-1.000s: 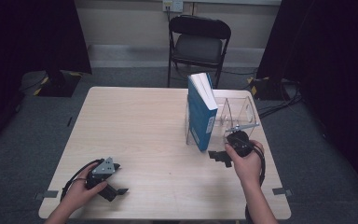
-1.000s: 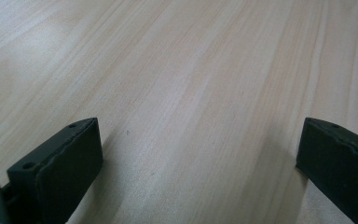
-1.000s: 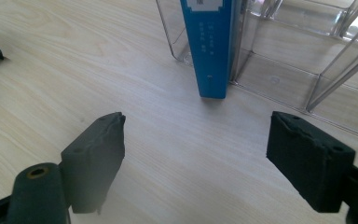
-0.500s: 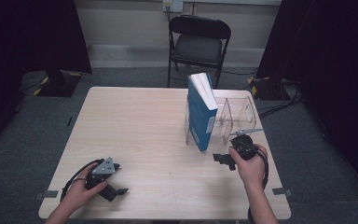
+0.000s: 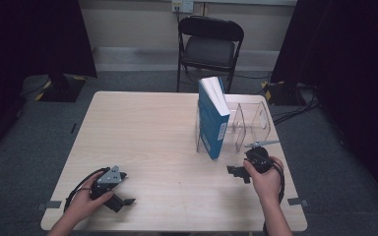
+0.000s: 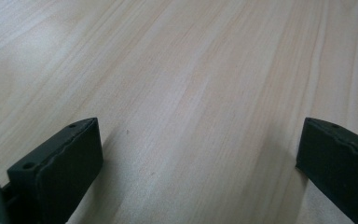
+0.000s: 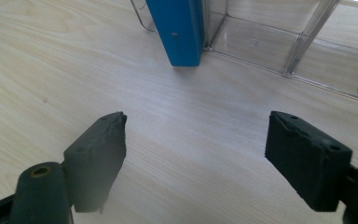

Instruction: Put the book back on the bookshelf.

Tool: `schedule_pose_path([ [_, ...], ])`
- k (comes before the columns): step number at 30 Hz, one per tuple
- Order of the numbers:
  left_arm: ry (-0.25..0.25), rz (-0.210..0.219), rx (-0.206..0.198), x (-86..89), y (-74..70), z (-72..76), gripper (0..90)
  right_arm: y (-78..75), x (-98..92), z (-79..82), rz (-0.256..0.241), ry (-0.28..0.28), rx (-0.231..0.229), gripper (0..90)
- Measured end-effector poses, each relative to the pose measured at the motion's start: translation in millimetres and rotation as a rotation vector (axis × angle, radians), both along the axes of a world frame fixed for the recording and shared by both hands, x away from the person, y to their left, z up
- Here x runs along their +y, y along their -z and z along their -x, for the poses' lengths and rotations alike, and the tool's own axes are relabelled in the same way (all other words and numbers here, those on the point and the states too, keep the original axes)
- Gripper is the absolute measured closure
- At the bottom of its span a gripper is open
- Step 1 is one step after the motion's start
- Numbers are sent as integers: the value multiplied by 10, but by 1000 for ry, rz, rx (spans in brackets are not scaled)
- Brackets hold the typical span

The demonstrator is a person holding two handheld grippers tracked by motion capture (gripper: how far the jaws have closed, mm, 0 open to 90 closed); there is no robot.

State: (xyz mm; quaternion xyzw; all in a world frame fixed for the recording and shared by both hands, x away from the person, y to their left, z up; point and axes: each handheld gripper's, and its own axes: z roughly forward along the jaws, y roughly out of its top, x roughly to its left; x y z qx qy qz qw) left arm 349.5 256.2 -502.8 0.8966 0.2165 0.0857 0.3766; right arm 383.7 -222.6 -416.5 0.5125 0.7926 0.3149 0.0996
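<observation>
A blue book (image 5: pixel 213 119) stands upright in the left slot of a clear plastic file holder (image 5: pixel 250 126) on the right half of the wooden table (image 5: pixel 147 132). The book's lower spine (image 7: pixel 178 30) and the holder's clear base (image 7: pixel 279 46) show ahead in the right gripper view. My right gripper (image 5: pixel 235 172) rests low near the table's front right, short of the book, open and empty (image 7: pixel 196 154). At the front left corner my left gripper (image 5: pixel 125 200) lies on the table, also open, with bare wood between its jaws (image 6: pixel 200 154).
A black folding chair (image 5: pixel 209 46) stands beyond the table's far edge. Dark curtains hang on both sides, and cables lie on the floor at the right (image 5: pixel 295 105). Bare wood spreads across the middle and left of the table.
My right gripper has drawn back from the book and holder toward the front edge of the table. The left gripper has stayed where it was.
</observation>
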Motion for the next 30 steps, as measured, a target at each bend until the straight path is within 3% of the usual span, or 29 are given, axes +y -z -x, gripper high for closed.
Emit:
schedule_pose_path([
  [30,-3,1,-1,-1,1,3,0,424,-139,88,17,14,24,204],
])
